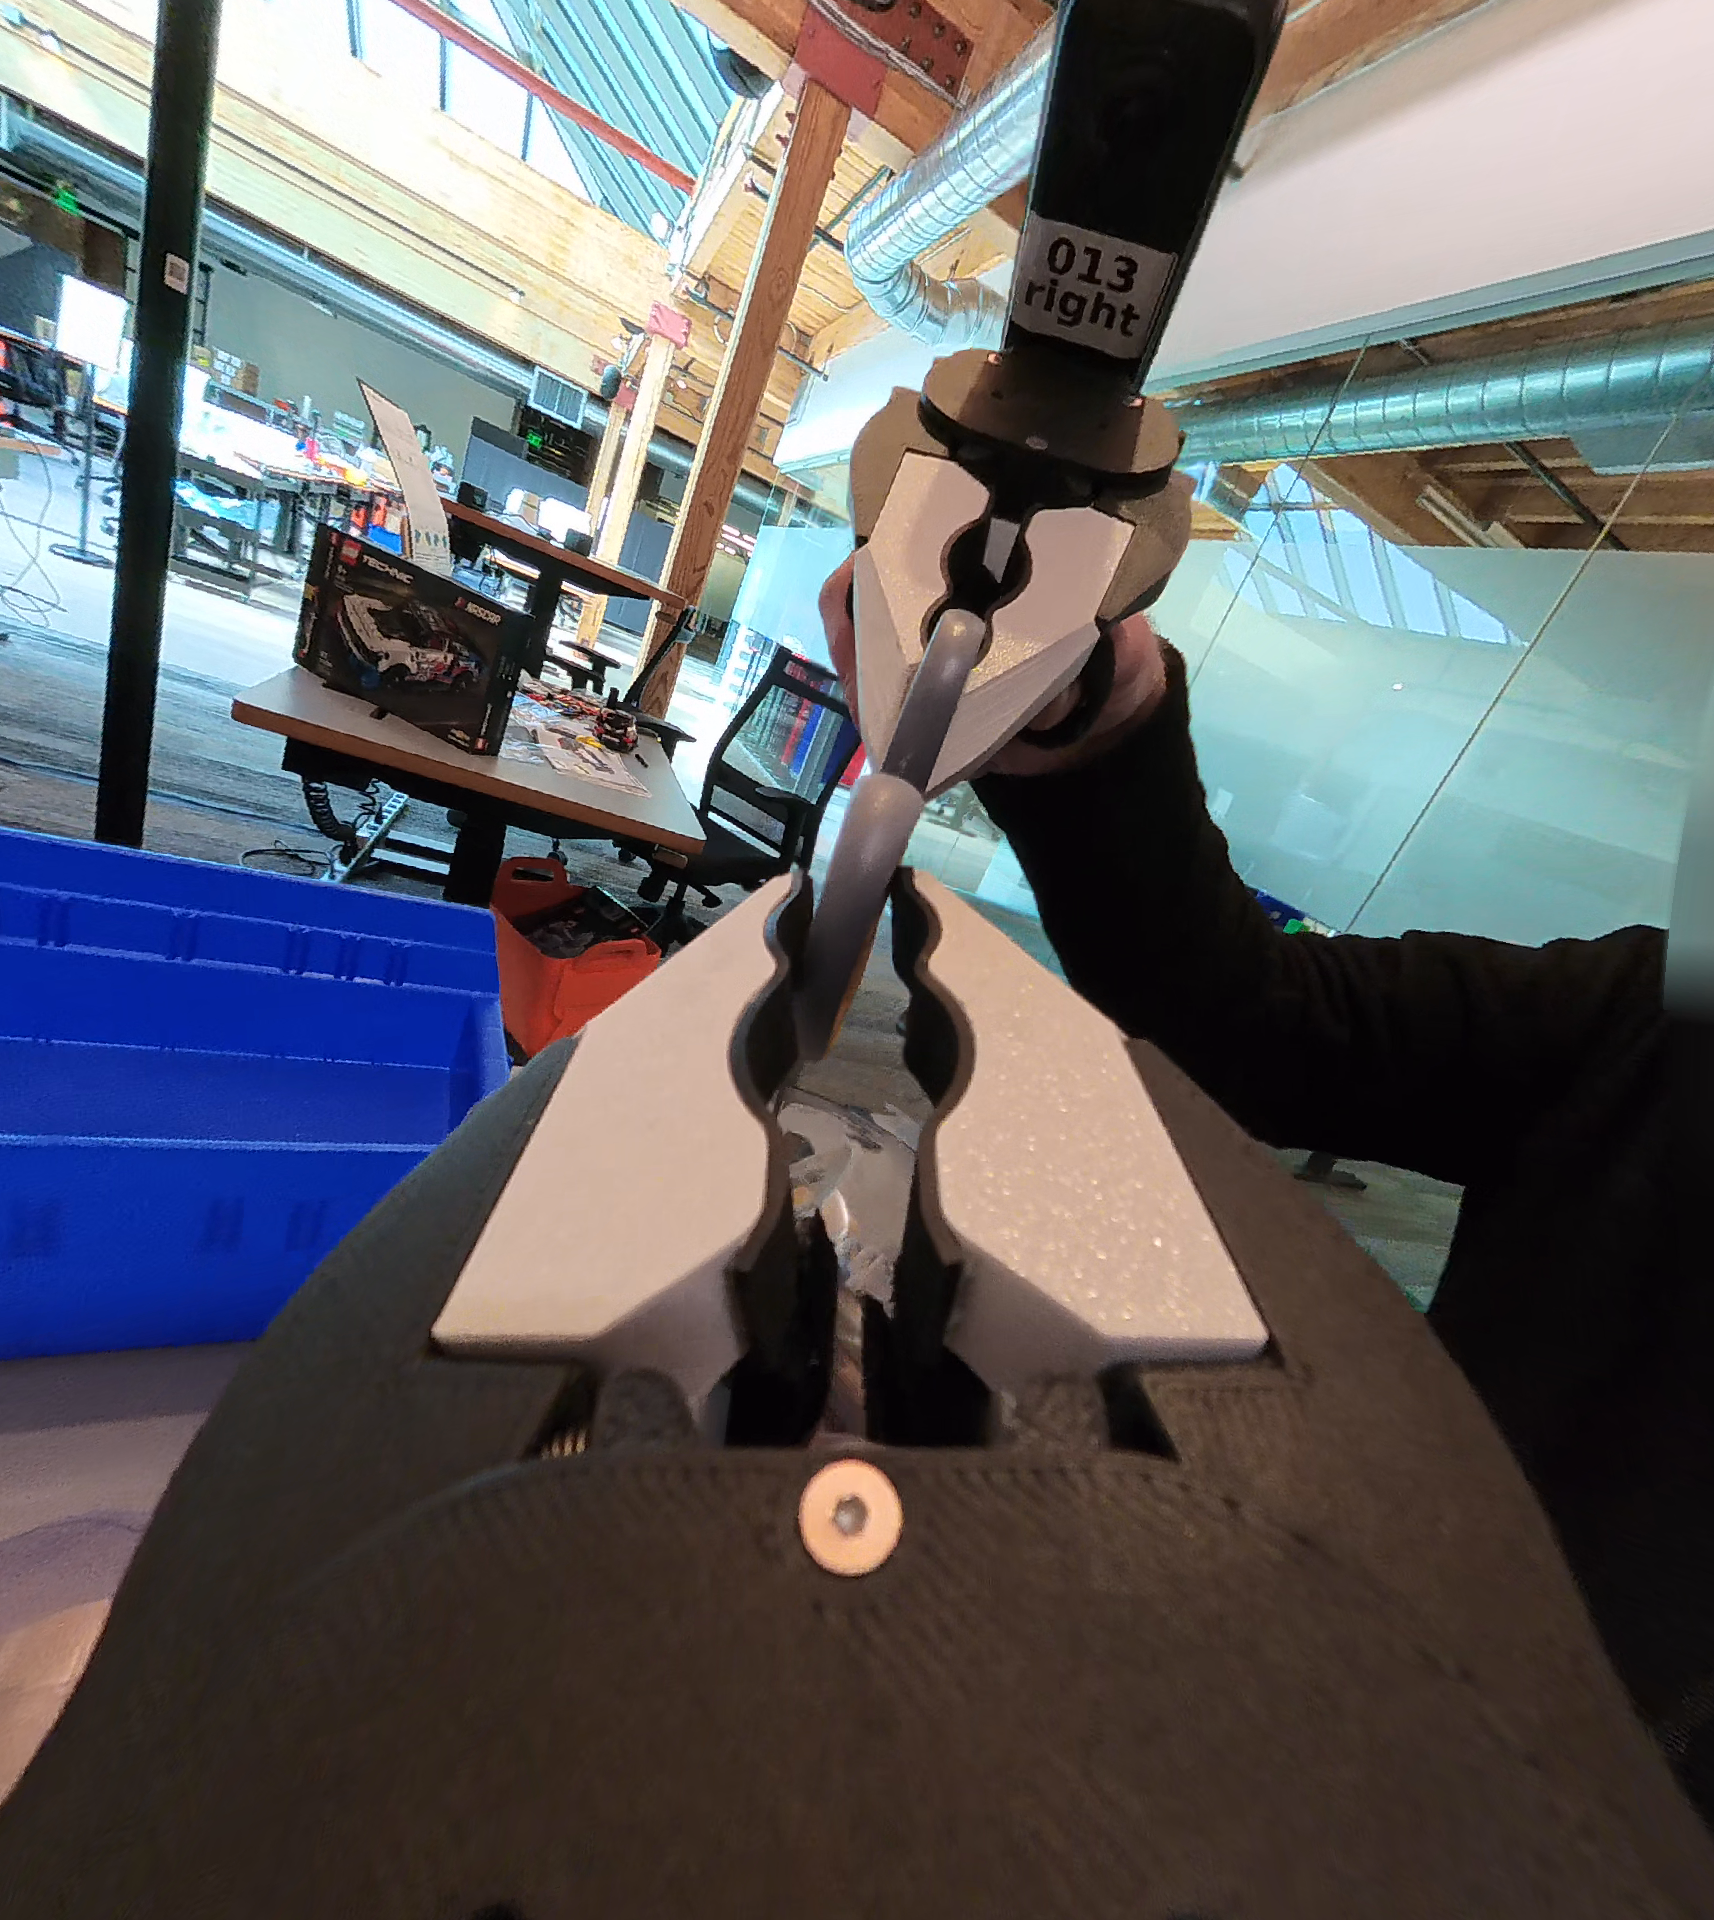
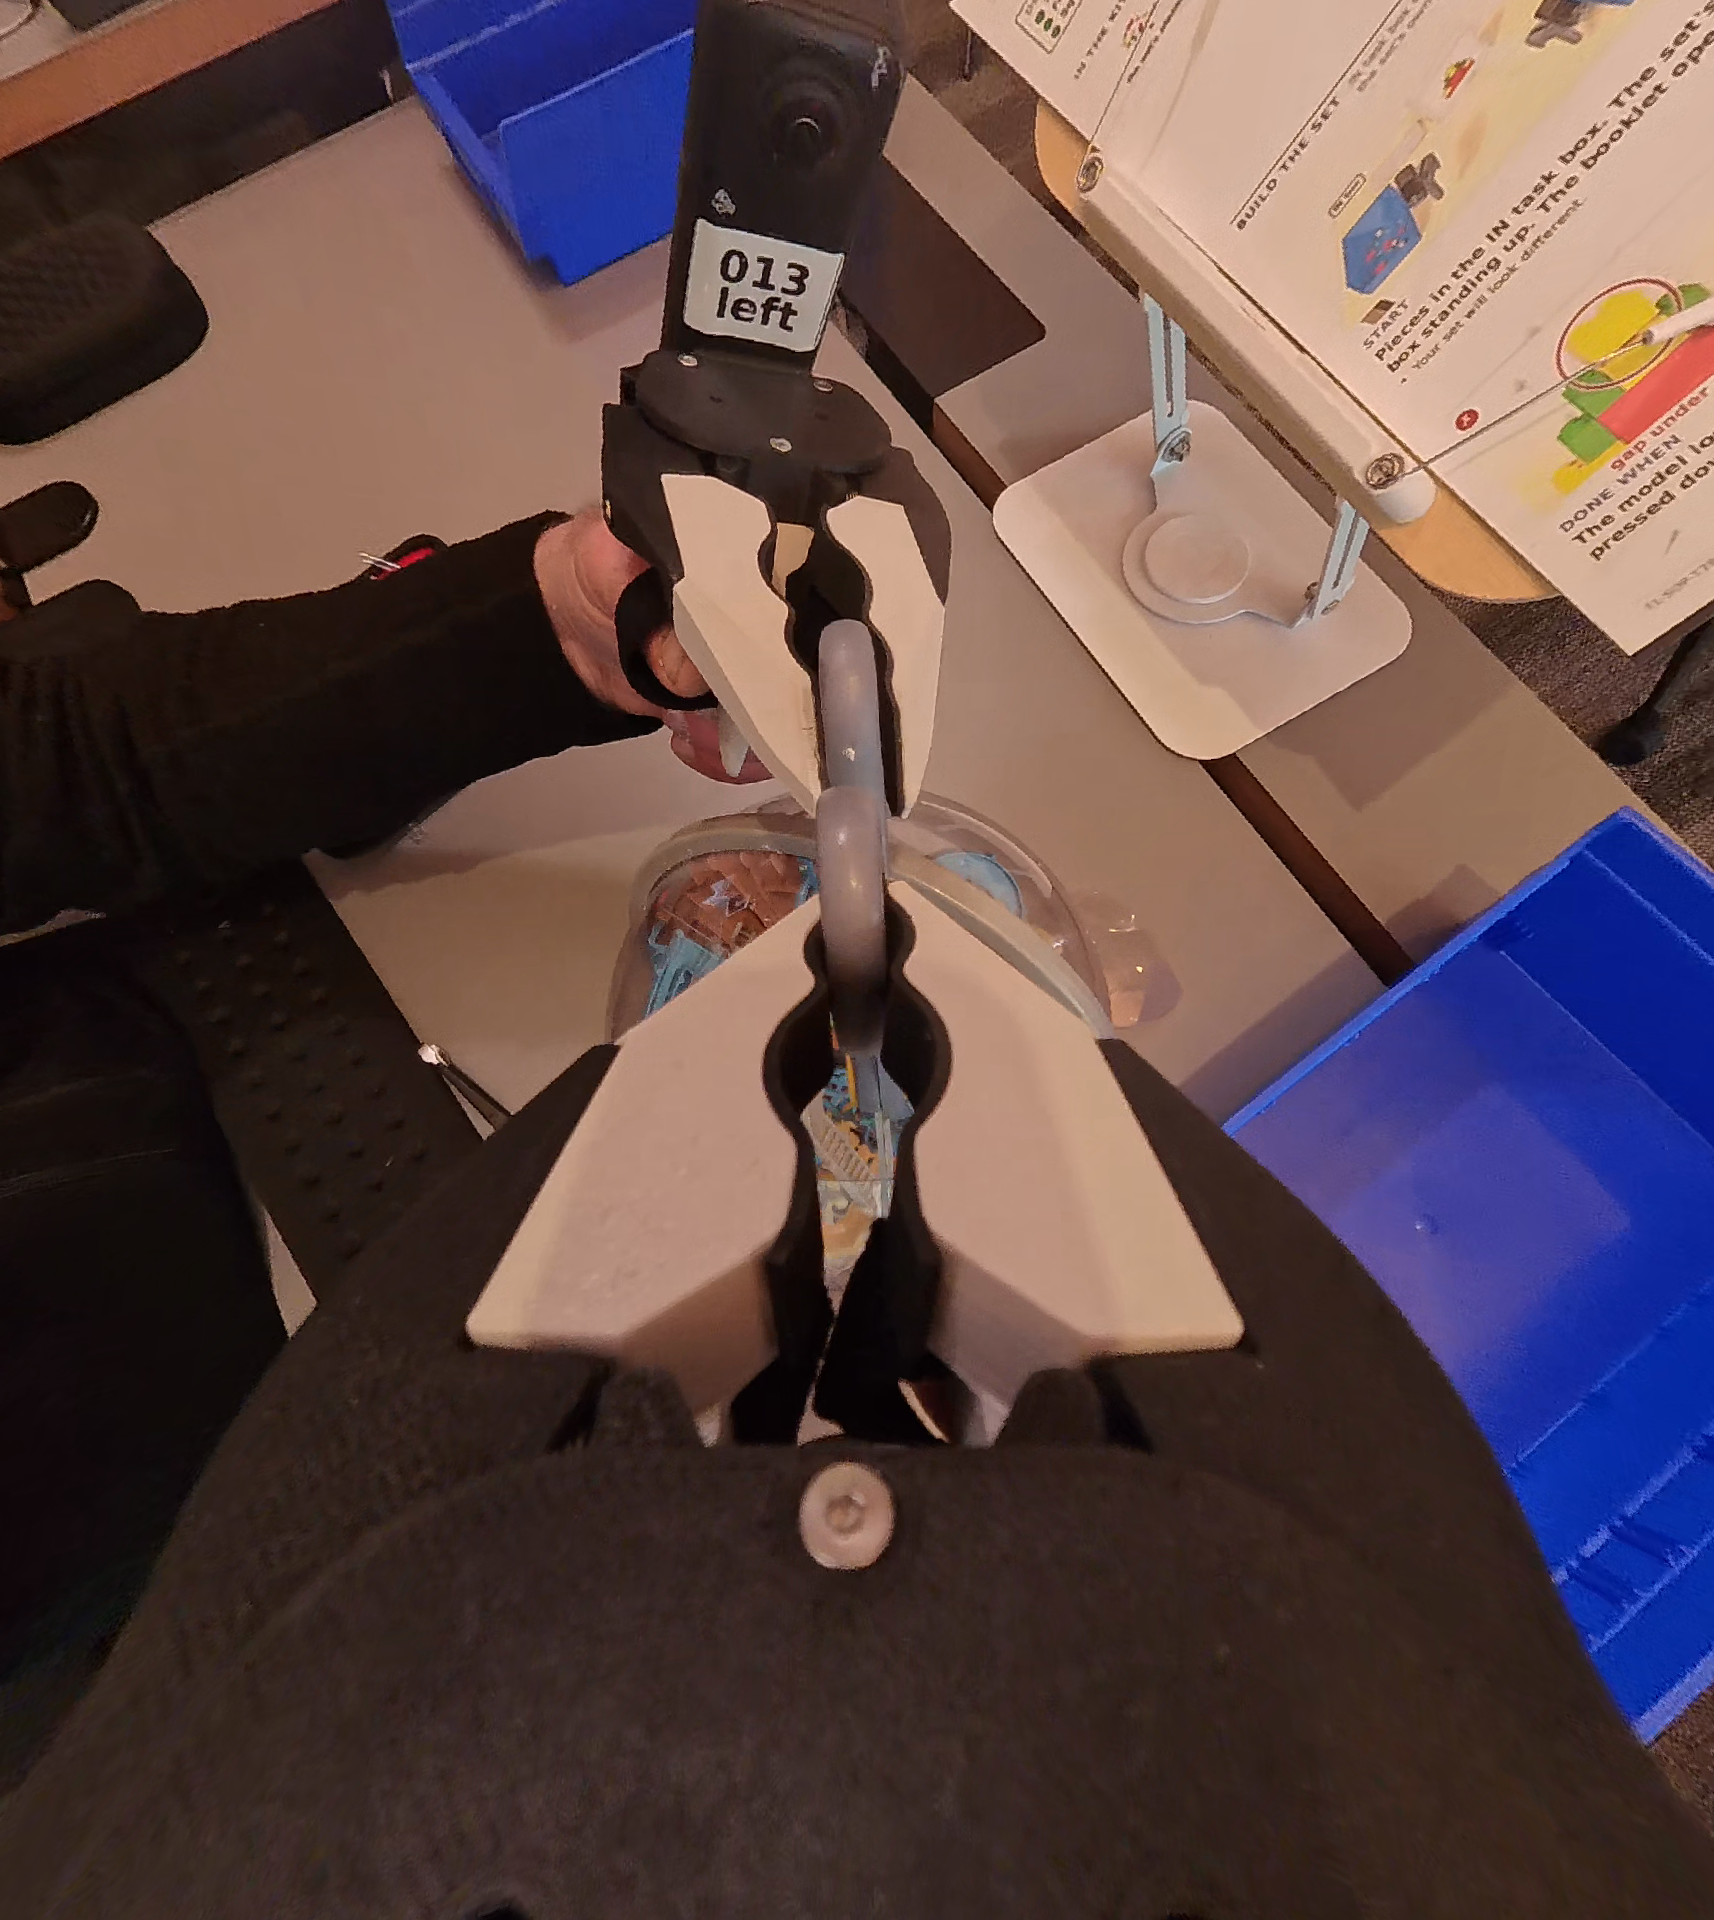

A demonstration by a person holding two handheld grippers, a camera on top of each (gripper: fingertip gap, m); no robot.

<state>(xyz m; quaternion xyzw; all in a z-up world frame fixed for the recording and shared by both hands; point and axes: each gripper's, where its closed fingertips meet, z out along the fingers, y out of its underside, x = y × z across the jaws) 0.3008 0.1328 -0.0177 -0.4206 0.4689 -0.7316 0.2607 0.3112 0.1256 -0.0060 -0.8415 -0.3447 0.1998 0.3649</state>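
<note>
Grey bench is spread beneath both tools, and an open workshop with timber beams is seen behind in the left wrist view. The right claw is clenched on a grey loop, which is pinched between the scalloped pads near the tips. The left claw is pointed the opposite way, almost tip to tip with the right one, and is clenched on a second grey loop.

From the left wrist view the same pairing is shown: the left claw is closed on grey material that is led upward into the right claw.

Just below the loops, a clear round container with a pale rim is held above the bench; whether it is touching the bench cannot be told. Tan and blue pieces are visible through its wall.

Farther out, a blue bin is set to the right, and an instruction board is propped on a white stand.
</note>
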